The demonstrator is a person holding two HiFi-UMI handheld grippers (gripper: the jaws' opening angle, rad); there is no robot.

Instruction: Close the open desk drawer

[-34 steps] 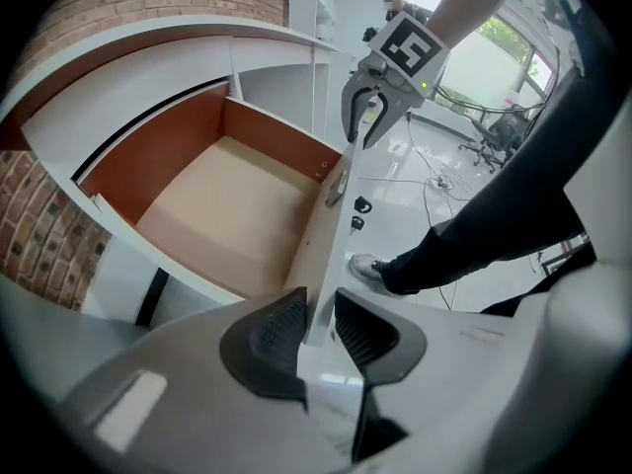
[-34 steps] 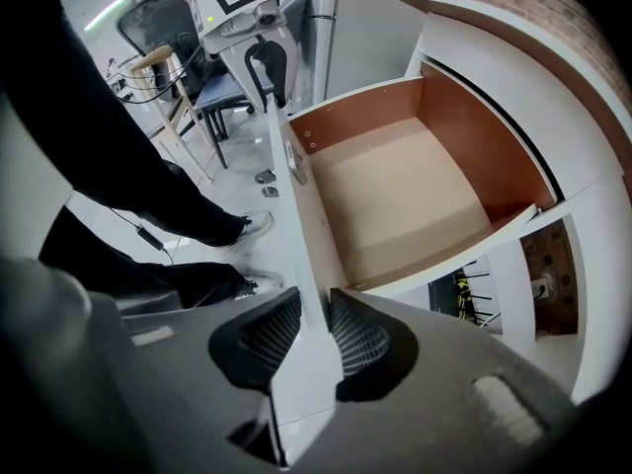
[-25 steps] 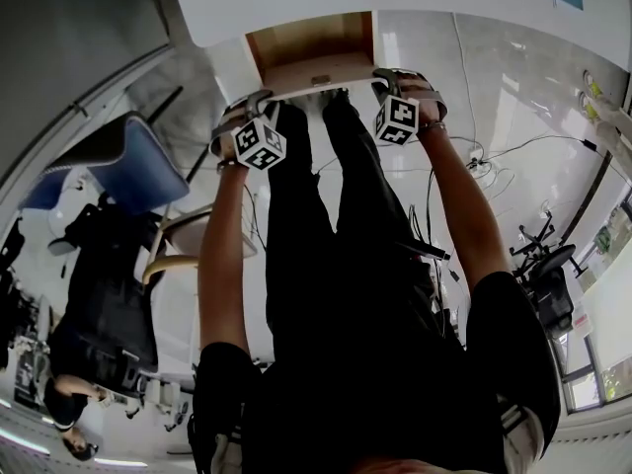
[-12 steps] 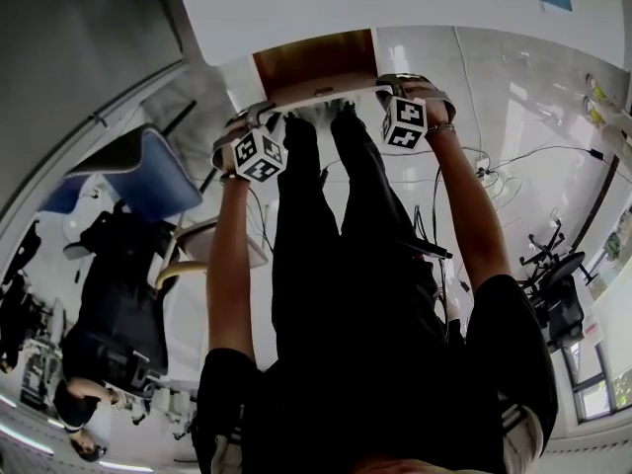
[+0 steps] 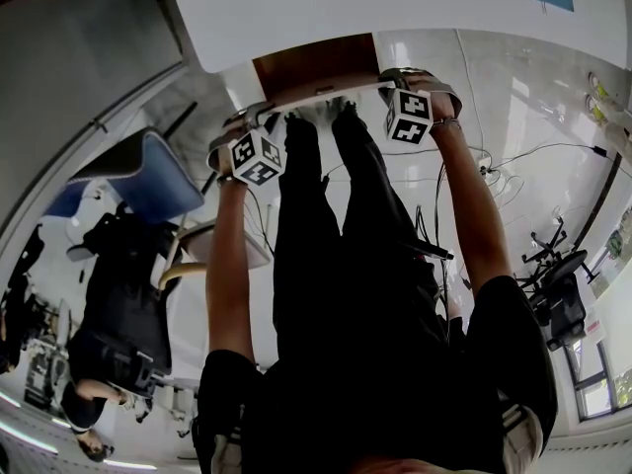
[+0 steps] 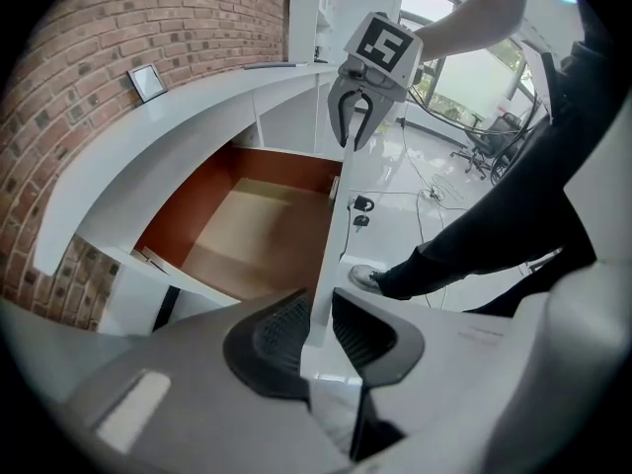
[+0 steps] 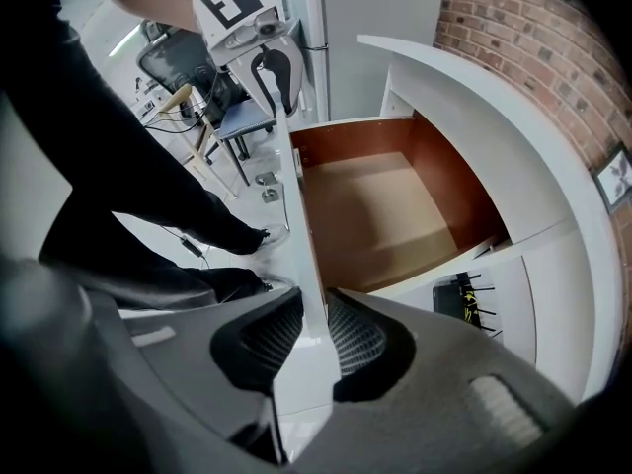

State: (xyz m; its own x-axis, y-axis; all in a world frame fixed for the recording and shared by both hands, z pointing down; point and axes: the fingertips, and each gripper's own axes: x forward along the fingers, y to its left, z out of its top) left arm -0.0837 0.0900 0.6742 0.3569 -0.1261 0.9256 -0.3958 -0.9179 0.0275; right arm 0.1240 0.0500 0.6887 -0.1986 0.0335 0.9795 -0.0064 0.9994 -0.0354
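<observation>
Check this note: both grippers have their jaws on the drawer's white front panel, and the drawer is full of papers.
Wrong on the contents: the left gripper view shows the drawer empty, a bare brown floor. The left gripper, its jaws just now closing further, and the right gripper do clamp the front panel.

Both arms extend downward; left gripper (image 6: 316, 306) and right gripper (image 7: 314, 311) clamp the drawer front (image 6: 331, 225), the left jaws having just closed further.

A red brick wall (image 6: 148, 28) stands behind. The glossy white floor (image 5: 523, 87) carries loose cables (image 5: 486, 166), a blue chair (image 5: 148, 176) and a black office chair (image 5: 558, 289). Windows (image 5: 591, 388) admit daylight.
</observation>
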